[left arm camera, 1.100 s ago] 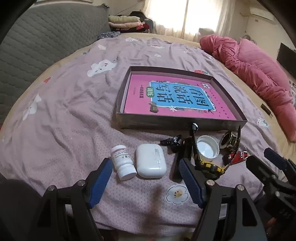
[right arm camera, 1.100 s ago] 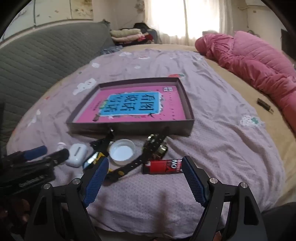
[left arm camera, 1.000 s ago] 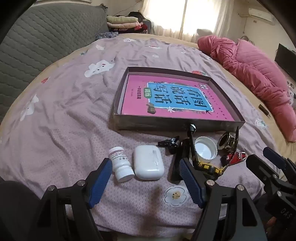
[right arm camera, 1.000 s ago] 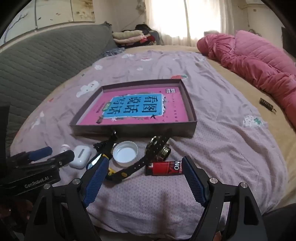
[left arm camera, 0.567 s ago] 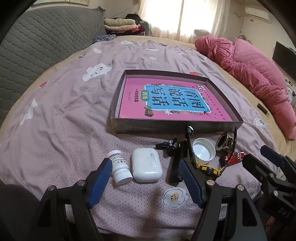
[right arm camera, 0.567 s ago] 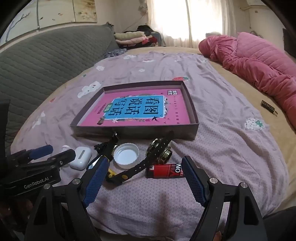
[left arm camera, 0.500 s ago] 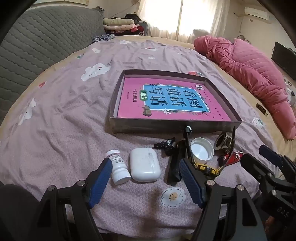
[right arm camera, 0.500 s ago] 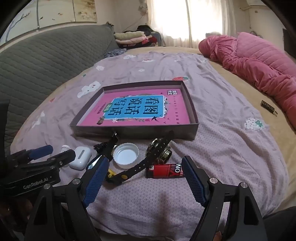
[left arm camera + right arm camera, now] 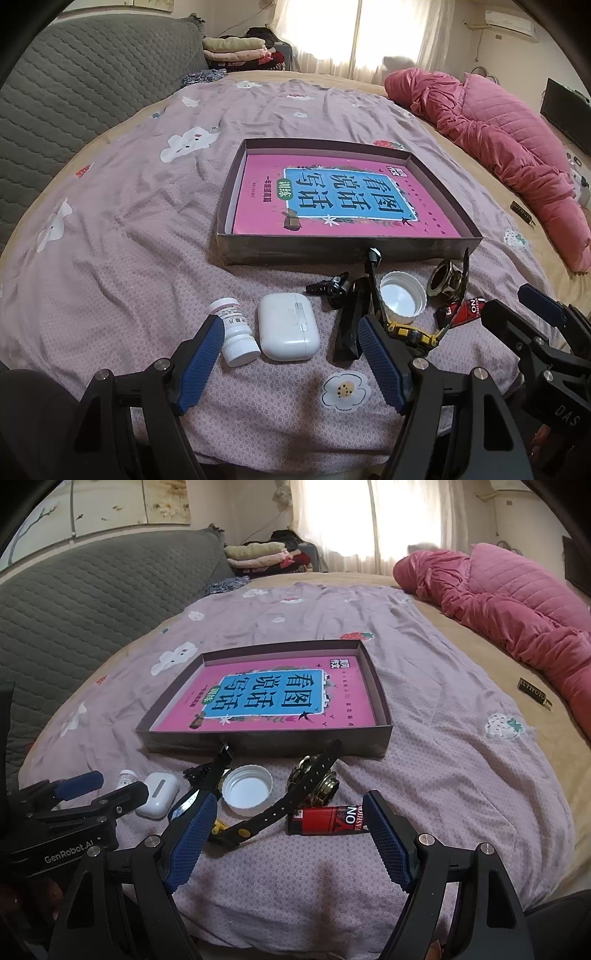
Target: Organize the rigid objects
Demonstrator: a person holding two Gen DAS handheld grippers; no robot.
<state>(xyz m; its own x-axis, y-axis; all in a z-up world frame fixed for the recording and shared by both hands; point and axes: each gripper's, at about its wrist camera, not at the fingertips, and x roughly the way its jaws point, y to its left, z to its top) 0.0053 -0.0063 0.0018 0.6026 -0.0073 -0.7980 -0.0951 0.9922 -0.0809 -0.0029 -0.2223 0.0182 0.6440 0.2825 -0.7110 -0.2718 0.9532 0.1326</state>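
Note:
A shallow dark box [image 9: 332,253] [image 9: 258,744] with a pink book inside lies on the bed. In front of it lie a small white pill bottle [image 9: 236,332], a white earbud case [image 9: 286,326] [image 9: 159,794], a black clip [image 9: 332,286], a white lid [image 9: 400,297] [image 9: 245,790], a black-strapped watch [image 9: 314,779] and a red lighter [image 9: 327,819]. My left gripper [image 9: 295,363] is open just short of the bottle and case. My right gripper [image 9: 290,840] is open just short of the lighter and strap.
The bed has a purple patterned sheet [image 9: 129,221]. A pink quilt [image 9: 517,605] lies at the far right, a grey quilted headboard [image 9: 74,85] at the left. A small dark item [image 9: 533,694] lies on the tan sheet at right.
Both grippers have drawn back slightly and lifted; the objects sit a little farther from the fingers. Nothing on the bed has moved.

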